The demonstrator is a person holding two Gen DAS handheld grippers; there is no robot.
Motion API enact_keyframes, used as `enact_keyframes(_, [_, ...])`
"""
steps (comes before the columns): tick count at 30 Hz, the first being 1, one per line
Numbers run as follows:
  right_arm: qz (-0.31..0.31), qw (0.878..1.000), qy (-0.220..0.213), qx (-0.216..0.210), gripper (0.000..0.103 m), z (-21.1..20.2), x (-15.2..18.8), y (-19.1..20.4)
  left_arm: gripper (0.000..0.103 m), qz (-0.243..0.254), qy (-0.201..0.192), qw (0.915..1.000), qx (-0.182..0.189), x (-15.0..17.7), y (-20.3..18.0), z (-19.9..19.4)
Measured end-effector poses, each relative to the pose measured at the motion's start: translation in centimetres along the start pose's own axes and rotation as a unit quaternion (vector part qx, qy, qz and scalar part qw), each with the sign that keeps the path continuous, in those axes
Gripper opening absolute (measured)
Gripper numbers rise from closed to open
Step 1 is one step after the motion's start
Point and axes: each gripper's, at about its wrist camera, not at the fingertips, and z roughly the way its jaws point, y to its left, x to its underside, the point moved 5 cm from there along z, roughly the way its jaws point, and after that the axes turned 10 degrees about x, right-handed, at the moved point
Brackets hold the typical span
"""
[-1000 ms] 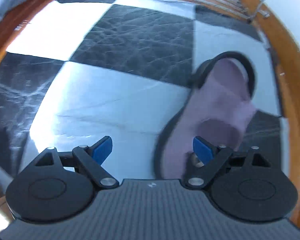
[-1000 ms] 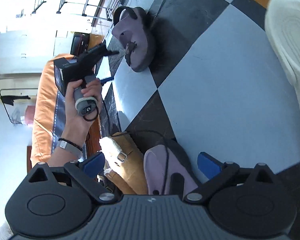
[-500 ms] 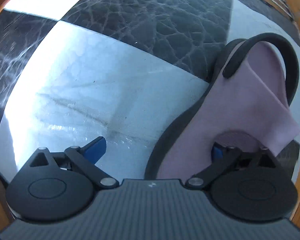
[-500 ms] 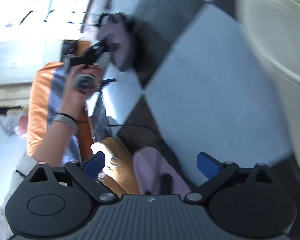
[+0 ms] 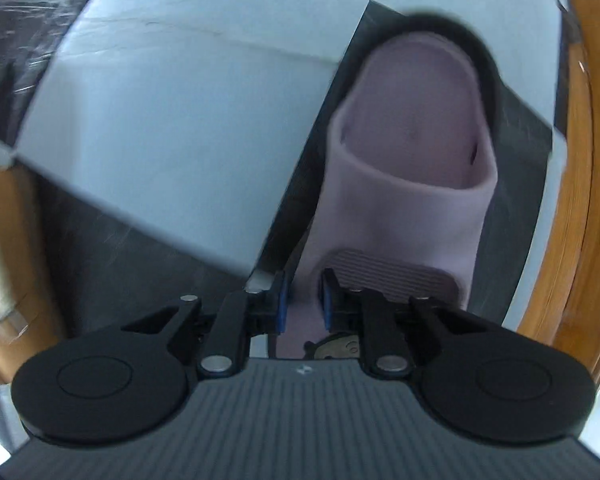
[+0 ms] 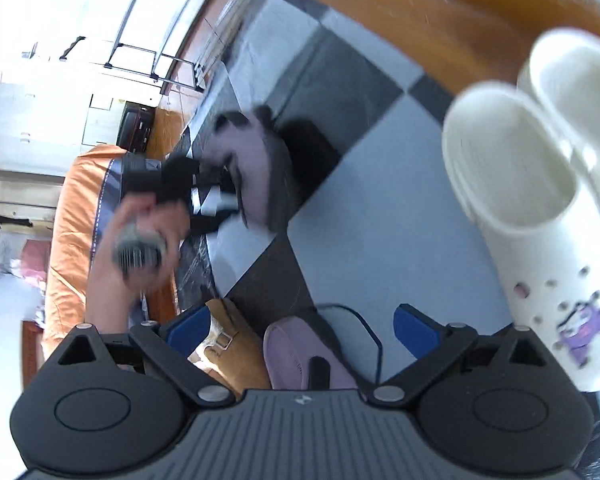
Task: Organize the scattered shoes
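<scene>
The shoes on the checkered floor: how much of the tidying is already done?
Done: the white perforated clogs stand paired. In hand: the left gripper is closing on the pink rubber slipper. Left: its pink mate and a tan buckled shoe, under the open right gripper.

Two lilac slippers [image 6: 256, 176] [image 6: 300, 354], two white clogs [image 6: 532, 216] [image 6: 580, 80] at two o'clock, one tan buckled shoe [image 6: 228, 340] at seven o'clock.

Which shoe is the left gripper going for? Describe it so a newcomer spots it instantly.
On the black-and-white checkered floor, beside the wooden border, lies a lilac slipper with a dark sole. The left gripper is closing its jaws on the upper's edge. Unlike the white clogs and the tan shoe, it is lilac with a wide band upper.
</scene>
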Motion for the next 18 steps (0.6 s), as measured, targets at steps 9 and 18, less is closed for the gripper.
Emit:
enact_keyframes(9, [-0.017, 0.995, -0.004, 0.097, 0.099, 0.2, 2.4, 1.2, 0.067, -0.074, 0.15, 0.9564, 0.239, 14.2, 2.9, -2.6])
enact_keyframes(18, [-0.188, 0.96, 0.0, 0.206, 0.099, 3.5, 2.3, 9.0, 0.083, -0.042, -0.02, 0.9621, 0.269, 13.3, 12.5, -14.7])
